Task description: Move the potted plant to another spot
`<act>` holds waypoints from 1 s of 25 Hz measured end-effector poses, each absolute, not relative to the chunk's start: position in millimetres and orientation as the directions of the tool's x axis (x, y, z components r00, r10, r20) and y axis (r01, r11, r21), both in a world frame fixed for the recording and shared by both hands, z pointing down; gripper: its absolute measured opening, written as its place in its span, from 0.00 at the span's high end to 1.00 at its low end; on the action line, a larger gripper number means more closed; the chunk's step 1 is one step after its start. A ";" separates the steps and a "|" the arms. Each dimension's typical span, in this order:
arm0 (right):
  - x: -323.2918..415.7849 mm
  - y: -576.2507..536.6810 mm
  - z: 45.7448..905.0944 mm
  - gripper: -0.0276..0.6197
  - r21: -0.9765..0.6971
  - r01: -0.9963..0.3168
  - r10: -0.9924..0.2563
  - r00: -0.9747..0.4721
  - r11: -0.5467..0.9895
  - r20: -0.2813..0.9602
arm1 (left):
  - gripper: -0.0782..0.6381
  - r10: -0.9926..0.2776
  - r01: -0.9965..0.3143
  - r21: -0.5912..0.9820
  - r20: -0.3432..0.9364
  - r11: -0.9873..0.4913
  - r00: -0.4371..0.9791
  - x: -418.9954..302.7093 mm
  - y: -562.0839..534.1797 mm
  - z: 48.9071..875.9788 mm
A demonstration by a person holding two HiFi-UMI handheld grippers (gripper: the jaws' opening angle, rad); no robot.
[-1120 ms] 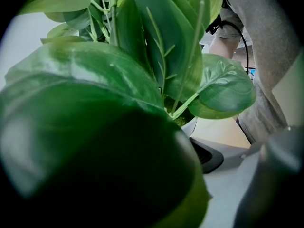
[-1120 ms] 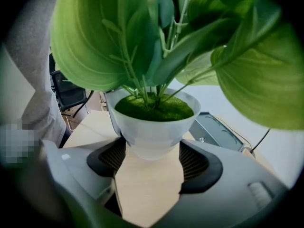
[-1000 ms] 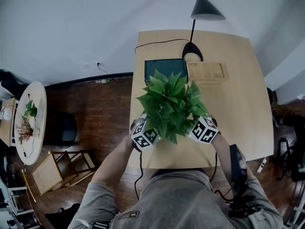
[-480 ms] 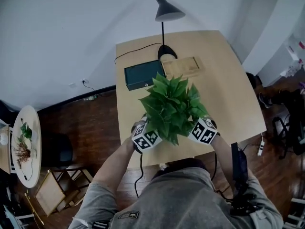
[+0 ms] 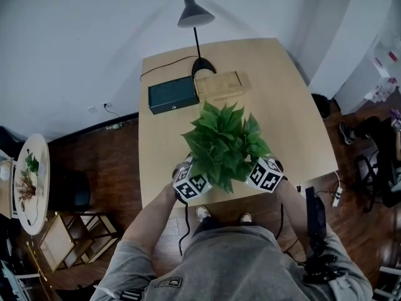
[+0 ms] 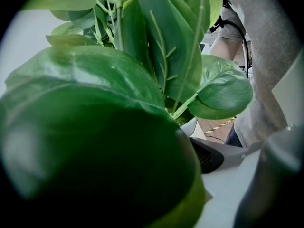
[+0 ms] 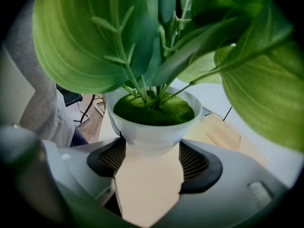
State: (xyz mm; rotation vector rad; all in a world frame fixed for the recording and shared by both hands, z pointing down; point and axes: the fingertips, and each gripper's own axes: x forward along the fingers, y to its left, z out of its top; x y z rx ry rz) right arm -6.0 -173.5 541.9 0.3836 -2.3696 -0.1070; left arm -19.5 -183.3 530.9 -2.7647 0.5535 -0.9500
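The potted plant [image 5: 225, 143], with broad green leaves in a white pot [image 7: 152, 122], hangs over the near part of the wooden table [image 5: 166, 137]. My left gripper [image 5: 198, 175] and right gripper [image 5: 262, 172] flank it under the foliage. In the right gripper view both ribbed pads [image 7: 108, 158] press on the pot's narrow base, so that gripper is shut on it. In the left gripper view a big leaf [image 6: 95, 141] hides most of the jaws. One pad [image 6: 209, 156] shows against the pot's rim [image 6: 191, 126].
At the table's far end stand a black desk lamp [image 5: 193, 14], a dark green box [image 5: 173, 94] and a flat wooden tray [image 5: 219, 83]. A round side table [image 5: 31, 180] with small plants and a wooden stool [image 5: 69, 240] stand at the left. Cables hang at the right edge.
Both grippers have carried the plant back from beside the dark box toward the table's near edge. The person's feet now show below the edge. The grips look unchanged.
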 end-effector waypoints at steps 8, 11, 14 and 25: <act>44.7 -140.6 553.3 0.41 0.169 -0.144 -0.221 -0.714 0.975 0.664 | 0.31 -0.444 -0.375 -0.243 0.577 -0.895 0.685 30.2 -149.4 545.5; 47.1 -138.5 552.7 0.41 0.153 -0.119 -0.192 -0.714 0.981 0.674 | 0.31 -0.450 -0.397 -0.226 0.587 -0.890 0.674 32.4 -147.3 544.7; 57.8 -118.1 566.6 0.41 0.134 -0.117 -0.177 -0.712 0.984 0.680 | 0.31 -0.452 -0.406 -0.221 0.599 -0.887 0.661 42.8 -126.6 557.6; 67.6 -91.5 607.5 0.41 0.092 -0.167 -0.182 -0.682 0.982 0.708 | 0.31 -0.395 -0.373 -0.173 0.620 -0.912 0.678 51.3 -101.3 600.5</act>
